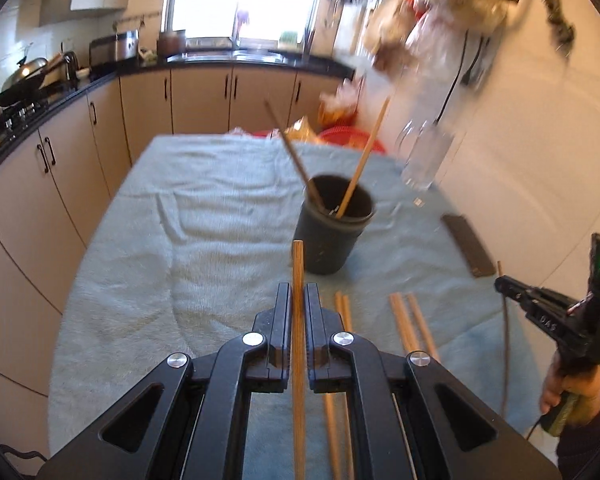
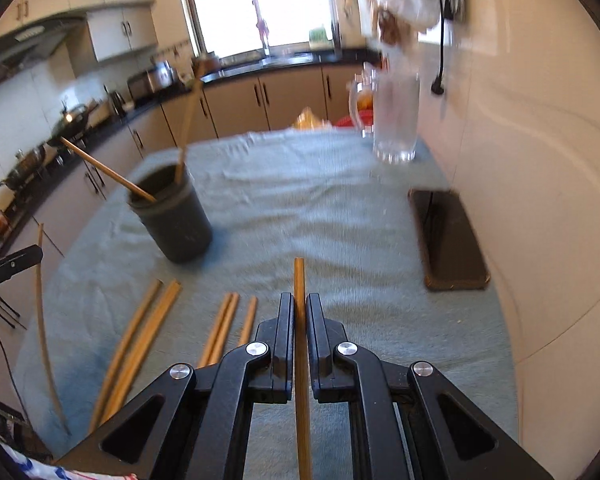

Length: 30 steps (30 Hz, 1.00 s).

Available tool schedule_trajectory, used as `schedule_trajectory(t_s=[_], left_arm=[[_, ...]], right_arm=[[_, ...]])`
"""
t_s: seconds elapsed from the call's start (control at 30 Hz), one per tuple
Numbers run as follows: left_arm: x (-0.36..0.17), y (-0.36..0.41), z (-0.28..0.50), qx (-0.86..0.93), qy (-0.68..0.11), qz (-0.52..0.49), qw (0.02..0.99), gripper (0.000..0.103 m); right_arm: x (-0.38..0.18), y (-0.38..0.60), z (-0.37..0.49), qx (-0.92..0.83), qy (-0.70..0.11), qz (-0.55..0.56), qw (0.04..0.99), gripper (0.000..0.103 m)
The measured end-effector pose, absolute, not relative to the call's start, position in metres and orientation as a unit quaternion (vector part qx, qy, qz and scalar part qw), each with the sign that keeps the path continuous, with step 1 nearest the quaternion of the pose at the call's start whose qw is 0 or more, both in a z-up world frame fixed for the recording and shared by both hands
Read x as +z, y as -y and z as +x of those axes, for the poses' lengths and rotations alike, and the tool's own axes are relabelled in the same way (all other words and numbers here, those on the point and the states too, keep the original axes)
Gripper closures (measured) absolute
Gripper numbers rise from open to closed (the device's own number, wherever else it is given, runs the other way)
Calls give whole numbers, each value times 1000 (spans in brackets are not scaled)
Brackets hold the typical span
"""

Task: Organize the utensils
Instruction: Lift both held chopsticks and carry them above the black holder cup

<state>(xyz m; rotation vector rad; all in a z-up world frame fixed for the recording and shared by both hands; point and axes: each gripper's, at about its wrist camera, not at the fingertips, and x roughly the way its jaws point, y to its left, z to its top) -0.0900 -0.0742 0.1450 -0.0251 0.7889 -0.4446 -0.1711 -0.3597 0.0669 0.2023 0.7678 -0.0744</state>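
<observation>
A dark round holder [image 1: 332, 224] stands on the towel-covered table with two chopsticks [image 1: 362, 160] leaning in it; it also shows in the right wrist view [image 2: 172, 216]. My left gripper [image 1: 298, 292] is shut on a wooden chopstick [image 1: 298, 264], held above the table just short of the holder. My right gripper [image 2: 299, 302] is shut on another chopstick [image 2: 299, 280], to the right of the holder. Several loose chopsticks [image 2: 148, 328] lie on the towel near the front edge, and they show in the left wrist view [image 1: 408, 324] too.
A light blue towel [image 2: 300, 200] covers the table. A glass mug [image 2: 392, 120] stands at the far right by the wall. A dark phone-like slab [image 2: 444, 236] lies at the right edge. Kitchen cabinets and counter run along the left and back. Bags hang from the wall above.
</observation>
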Motion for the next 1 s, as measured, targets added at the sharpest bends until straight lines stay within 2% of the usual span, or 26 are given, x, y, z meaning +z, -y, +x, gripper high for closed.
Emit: schedule_trajectory(t_s=[0.17,0.47,1.0], left_arm=[[168,70,-119,-231,-351,-27,907,98],[188,74,-166,-237,-293,7,926,98],[194,71,-175,-227,-282,9,932,98]], right_arm=[[94,352,-200,-28,-330,110,937,97],[119,342,-236,-14,-280,113,953,97],[133,337,-253,-9,-256,100,962,97]])
